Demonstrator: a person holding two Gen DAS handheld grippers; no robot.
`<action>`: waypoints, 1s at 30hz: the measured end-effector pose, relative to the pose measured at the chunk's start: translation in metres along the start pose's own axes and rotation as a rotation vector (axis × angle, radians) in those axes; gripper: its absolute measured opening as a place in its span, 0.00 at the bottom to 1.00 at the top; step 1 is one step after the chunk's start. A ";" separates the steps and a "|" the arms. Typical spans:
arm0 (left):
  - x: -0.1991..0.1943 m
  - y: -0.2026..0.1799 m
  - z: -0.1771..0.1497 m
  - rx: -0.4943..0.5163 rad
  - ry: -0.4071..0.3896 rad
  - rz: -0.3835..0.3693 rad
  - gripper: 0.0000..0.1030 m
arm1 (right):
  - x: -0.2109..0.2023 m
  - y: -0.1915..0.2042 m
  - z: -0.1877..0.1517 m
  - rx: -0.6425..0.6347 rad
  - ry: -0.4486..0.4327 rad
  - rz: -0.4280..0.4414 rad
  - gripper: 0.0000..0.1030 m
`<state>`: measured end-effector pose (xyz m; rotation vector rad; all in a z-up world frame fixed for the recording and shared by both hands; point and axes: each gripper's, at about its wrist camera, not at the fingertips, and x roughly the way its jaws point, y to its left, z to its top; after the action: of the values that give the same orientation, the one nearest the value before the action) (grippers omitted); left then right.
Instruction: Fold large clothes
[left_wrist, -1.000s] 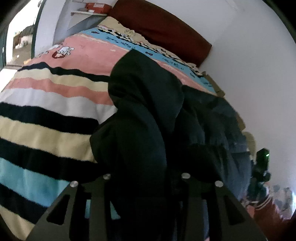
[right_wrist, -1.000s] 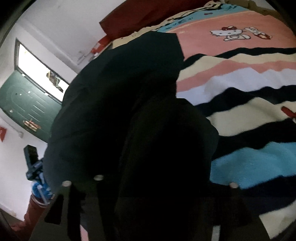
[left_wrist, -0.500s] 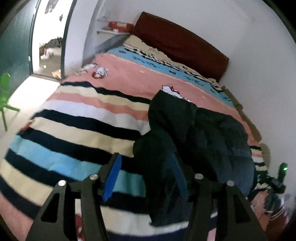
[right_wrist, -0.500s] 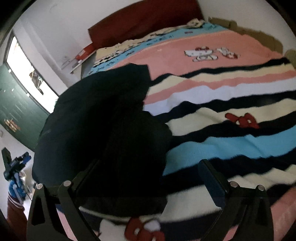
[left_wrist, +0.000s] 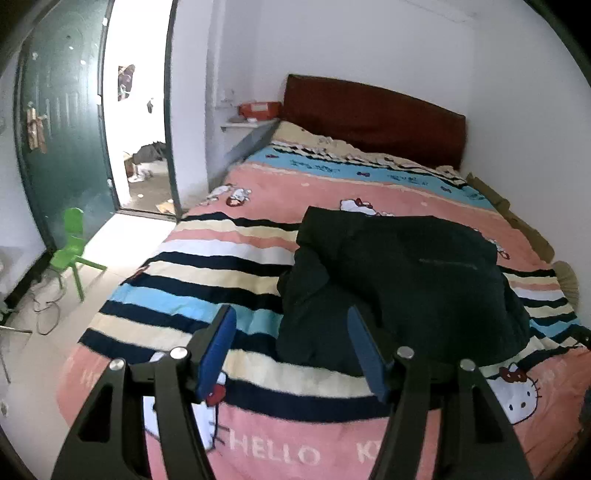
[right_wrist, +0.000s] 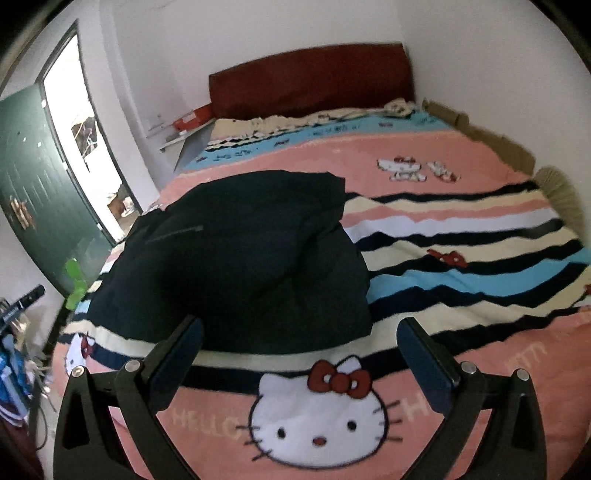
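Note:
A large dark jacket (left_wrist: 399, 280) lies folded in a bulky pile on the striped Hello Kitty blanket (left_wrist: 207, 273). It also shows in the right wrist view (right_wrist: 240, 266). My left gripper (left_wrist: 290, 328) is open and empty, held back above the foot of the bed, short of the jacket's near edge. My right gripper (right_wrist: 301, 332) is open wide and empty, also held back from the jacket, above the blanket (right_wrist: 461, 236) near its Hello Kitty face.
A dark red headboard (left_wrist: 373, 118) stands at the far end against white walls. A green door (left_wrist: 62, 122) stands open left of the bed, with a small green chair (left_wrist: 70, 251) and cables on the floor. A shelf with a red box (left_wrist: 258, 109) is beside the headboard.
Both grippers let go of the jacket, opened, and drew back toward the foot of the bed. The jacket now rests in a folded pile on the blanket.

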<state>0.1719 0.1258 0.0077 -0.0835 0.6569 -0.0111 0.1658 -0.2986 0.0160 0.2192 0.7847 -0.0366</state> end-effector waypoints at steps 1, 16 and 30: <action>-0.007 -0.005 -0.004 0.005 -0.007 0.006 0.59 | -0.005 0.005 -0.003 -0.011 -0.008 -0.009 0.99; -0.105 -0.068 -0.043 0.093 -0.176 0.048 0.59 | -0.076 0.055 -0.052 -0.061 -0.159 -0.094 0.99; -0.128 -0.086 -0.072 0.152 -0.226 0.109 0.59 | -0.110 0.060 -0.073 -0.060 -0.240 -0.127 0.99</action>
<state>0.0281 0.0394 0.0361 0.0962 0.4322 0.0525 0.0438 -0.2298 0.0546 0.1054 0.5589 -0.1561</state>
